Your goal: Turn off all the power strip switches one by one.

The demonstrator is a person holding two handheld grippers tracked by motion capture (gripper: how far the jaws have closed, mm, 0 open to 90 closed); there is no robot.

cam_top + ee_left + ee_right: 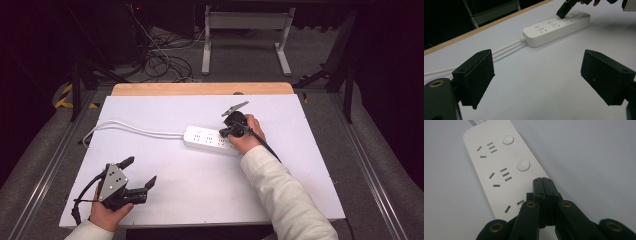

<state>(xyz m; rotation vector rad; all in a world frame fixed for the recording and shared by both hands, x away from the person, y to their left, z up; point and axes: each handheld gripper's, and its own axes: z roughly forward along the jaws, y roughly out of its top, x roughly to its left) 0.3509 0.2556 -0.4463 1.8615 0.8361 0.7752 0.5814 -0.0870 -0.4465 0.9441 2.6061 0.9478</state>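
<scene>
Nearest the person, the left gripper (137, 186) rests at the white table's (200, 190) near-left corner, its 2 jaws spread wide with nothing between them. Farther off, mid-table, lies the white power strip (207, 140), its cord (130, 128) running left. The right gripper (542, 182), jaws pressed together, tips down onto the strip; its own view shows 2 round buttons (523, 165) beyond the tips.

From my right gripper view, the closed right gripper (543, 181) covers the power strip's (499, 170) third button — contact I can't confirm.
</scene>
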